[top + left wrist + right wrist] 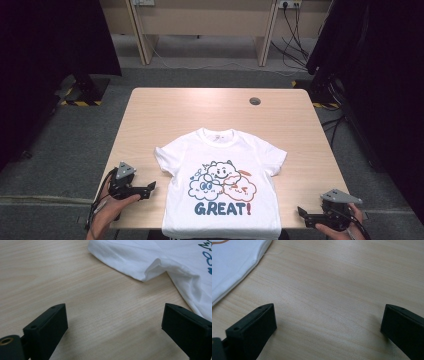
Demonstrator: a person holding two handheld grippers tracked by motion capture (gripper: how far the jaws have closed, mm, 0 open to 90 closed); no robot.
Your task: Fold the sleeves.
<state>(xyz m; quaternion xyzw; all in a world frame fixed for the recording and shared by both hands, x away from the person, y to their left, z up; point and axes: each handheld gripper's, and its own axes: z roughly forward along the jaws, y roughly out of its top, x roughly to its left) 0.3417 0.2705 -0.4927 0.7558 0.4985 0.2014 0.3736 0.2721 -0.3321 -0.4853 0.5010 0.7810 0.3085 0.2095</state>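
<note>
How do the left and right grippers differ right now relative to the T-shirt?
The left gripper sits beside the T-shirt at its sleeve; the right gripper sits nearer the hem, farther from the cloth. The left points right, toward the shirt; the right points left. Both are open, empty, over the bare table.

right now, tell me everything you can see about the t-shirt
The t-shirt is white, soft-looking cloth with short sleeves, a round collar and a print of three cartoon clouds above the word GREAT! It lies flat, front up, collar away from the person, on the wooden table, its hem at the near edge. Neither gripper touches it.
</note>
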